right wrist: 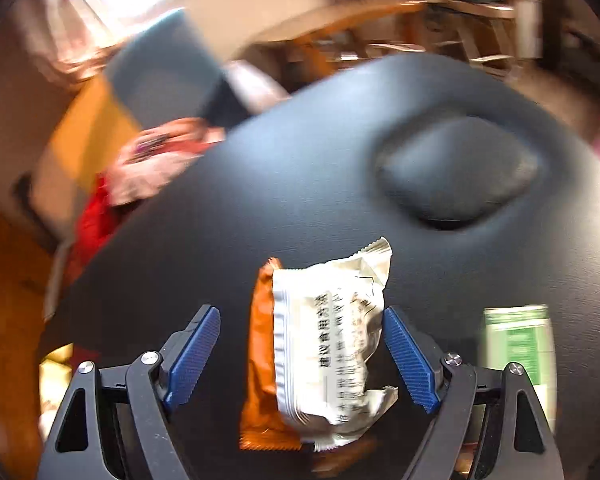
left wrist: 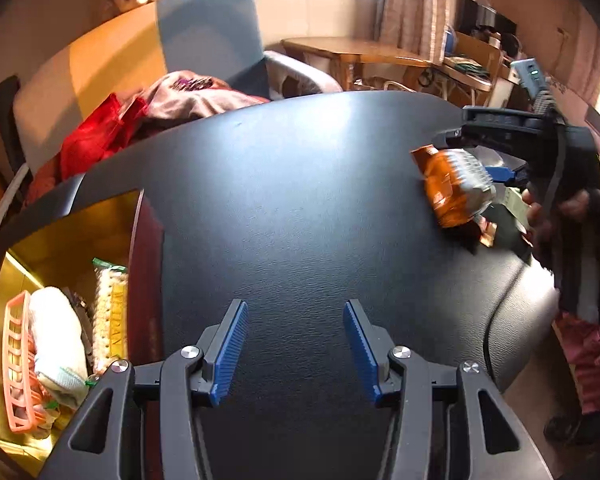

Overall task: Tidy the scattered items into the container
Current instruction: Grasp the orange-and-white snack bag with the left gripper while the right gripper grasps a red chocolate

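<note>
**Mia:** Look at your right tongs [right wrist: 302,354]. They are wide open, with one blue finger on each side of the white snack pack [right wrist: 332,344]. The right finger looks like it touches the pack, but the left one is well away from it. Nothing is gripped.

**Sam:** So what can go wrong?

**Mia:** An orange snack pack [right wrist: 262,360] lies right beside the white one, partly under it. If you squeeze now, you may catch both, or pinch only the puffy edge. Then one could slide out on the way. The picture is blurry too, so I think your hand is moving fast. Slow down first.

**Sam:** And my left tongs [left wrist: 296,354]?

**Mia:** Open as well, holding nothing, low over the bare middle of the black desk [left wrist: 300,200]. The container [left wrist: 70,236] sits at the desk's left edge, close to that hand. It already has a pink basket [left wrist: 18,364], a white cloth [left wrist: 58,336] and a long snack bar [left wrist: 110,316] inside, so it is getting full.

**Sam:** Anything else?

**Mia:** A green and white packet [right wrist: 518,344] waits just right of your right tongs. Don't knock it off the desk's near edge.
</note>
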`<state>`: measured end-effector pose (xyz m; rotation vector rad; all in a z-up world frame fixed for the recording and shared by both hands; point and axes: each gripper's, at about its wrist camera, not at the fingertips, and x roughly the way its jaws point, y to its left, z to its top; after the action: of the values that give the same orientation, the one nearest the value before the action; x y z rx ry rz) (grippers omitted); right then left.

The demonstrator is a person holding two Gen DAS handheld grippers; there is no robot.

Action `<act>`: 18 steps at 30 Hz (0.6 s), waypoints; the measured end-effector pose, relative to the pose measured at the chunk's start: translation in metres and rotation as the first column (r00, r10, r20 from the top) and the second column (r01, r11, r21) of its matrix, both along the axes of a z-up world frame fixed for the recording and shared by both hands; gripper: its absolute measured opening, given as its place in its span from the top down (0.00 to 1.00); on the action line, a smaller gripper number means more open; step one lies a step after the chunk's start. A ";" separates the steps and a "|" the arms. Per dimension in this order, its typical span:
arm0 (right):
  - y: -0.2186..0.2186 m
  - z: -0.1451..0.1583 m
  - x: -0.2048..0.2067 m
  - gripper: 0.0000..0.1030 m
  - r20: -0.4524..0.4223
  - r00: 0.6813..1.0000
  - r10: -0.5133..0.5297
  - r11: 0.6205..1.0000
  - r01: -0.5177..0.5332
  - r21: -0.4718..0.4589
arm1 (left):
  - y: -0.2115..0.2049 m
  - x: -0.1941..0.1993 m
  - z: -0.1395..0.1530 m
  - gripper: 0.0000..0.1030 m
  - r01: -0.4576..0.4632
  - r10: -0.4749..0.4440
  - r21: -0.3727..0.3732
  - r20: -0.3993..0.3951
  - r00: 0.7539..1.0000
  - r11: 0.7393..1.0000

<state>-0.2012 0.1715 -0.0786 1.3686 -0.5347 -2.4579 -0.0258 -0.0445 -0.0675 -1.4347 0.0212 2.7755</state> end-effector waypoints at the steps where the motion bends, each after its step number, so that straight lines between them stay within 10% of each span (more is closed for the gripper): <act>1: -0.014 0.003 0.003 0.18 -0.010 0.998 0.061 0.997 -0.062 -0.042 | -0.005 0.000 -0.001 0.51 -0.014 0.014 0.009 0.002 1.000 1.000; 9: -0.066 0.031 0.046 0.19 -0.100 0.967 0.234 0.952 -0.249 -0.179 | -0.027 -0.005 0.009 0.51 -0.049 0.050 0.084 -0.001 0.999 0.995; 18: -0.021 0.008 0.093 0.19 -0.092 0.982 0.167 0.985 -0.170 -0.033 | -0.009 -0.055 0.020 0.51 0.020 -0.020 0.106 0.000 1.000 0.994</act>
<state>-0.1082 0.1507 -0.0707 1.2287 -0.4272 -2.3457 -0.0812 -0.0531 -0.0476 -1.4038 -0.1090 2.7149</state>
